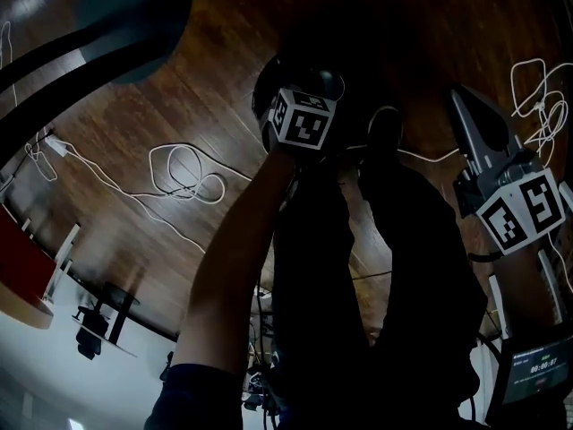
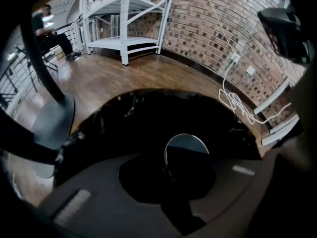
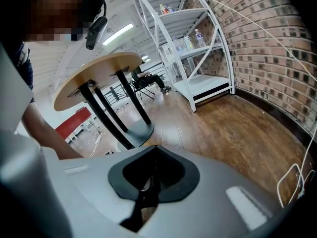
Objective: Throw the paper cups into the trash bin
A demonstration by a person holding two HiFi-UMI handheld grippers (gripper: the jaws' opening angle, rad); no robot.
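- The left gripper (image 2: 171,178) is clamped on a paper cup (image 2: 184,145), its two jaws pressing the cup from the left and right with only a narrow gap between them.
- One round end of the cup faces the left gripper's camera. Its long axis runs away along the jaws, towards the trash bin (image 2: 148,110). Whether that end is the mouth or the base is too dark to tell.
- The bin is lined with a black bag, and its wide dark opening fills the view directly beyond the cup.
- The right gripper (image 3: 154,155) is closed with its jaws together and nothing between them. It is held out at the right of the scene, well apart from the left gripper.
- A wooden floor (image 2: 124,76) runs to a brick wall (image 2: 208,29) at the far side.
- A white shelving rack (image 2: 124,19) stands at the wall.
- White cables (image 2: 233,100) lie near the bin on the right.
- A round wooden table (image 3: 96,76) on black legs stands at the left in the right gripper view.
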